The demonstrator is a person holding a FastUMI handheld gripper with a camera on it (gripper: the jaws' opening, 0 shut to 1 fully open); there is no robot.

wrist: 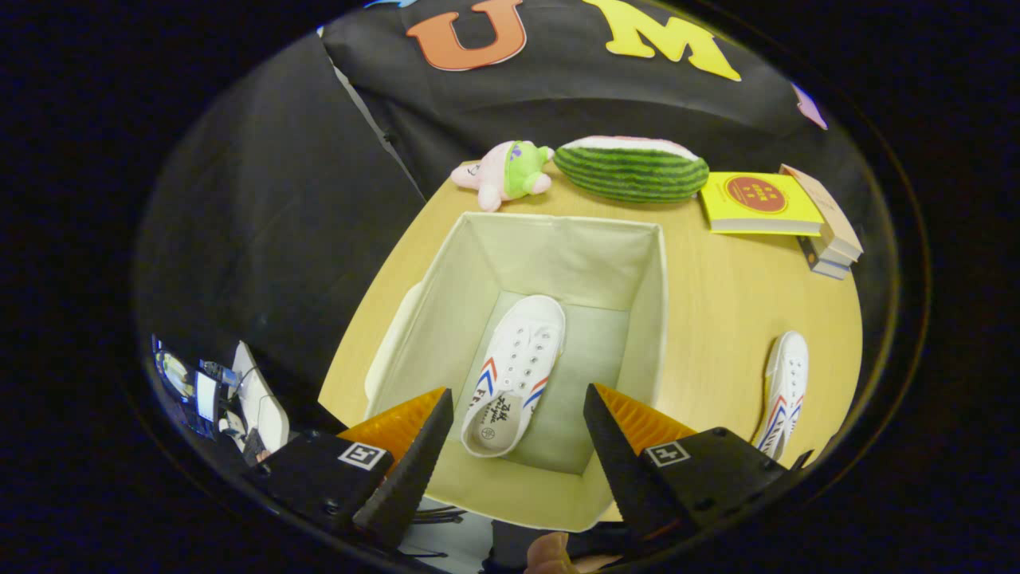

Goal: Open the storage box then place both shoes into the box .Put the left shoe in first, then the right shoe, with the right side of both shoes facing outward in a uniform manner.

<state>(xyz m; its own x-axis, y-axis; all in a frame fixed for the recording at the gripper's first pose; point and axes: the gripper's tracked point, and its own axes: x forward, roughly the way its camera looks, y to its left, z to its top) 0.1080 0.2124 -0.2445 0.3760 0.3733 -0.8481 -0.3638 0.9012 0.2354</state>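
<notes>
Since one shoe (514, 375) already lies flat on the floor of the open box (574, 255), toe pointing at the far wall, the step in hand looks like going for the second shoe (785, 391). That one lies on the table (717, 303) outside the box, just off its right wall and level with the near half of the box.

The gripper (518, 454) hangs over the near edge of the box with its fingers spread wide and nothing between them but air, so it's free to go.

My take on doing this well:
- lift clear of the box rim before swinging right, the fabric wall looks soft and would snag or fold in easily
- come at the second shoe across its width, around the middle or the heel opening, so both fingers get a real bite
- keep its toe pointing the same way as the one in the box, and set it in the bare strip of floor right of that shoe
- don't drop it from high up, it could roll onto its side

Everything beyond the box (plush toy (504, 173), watermelon pillow (631, 167), books (761, 203)) is well out of the way.
</notes>
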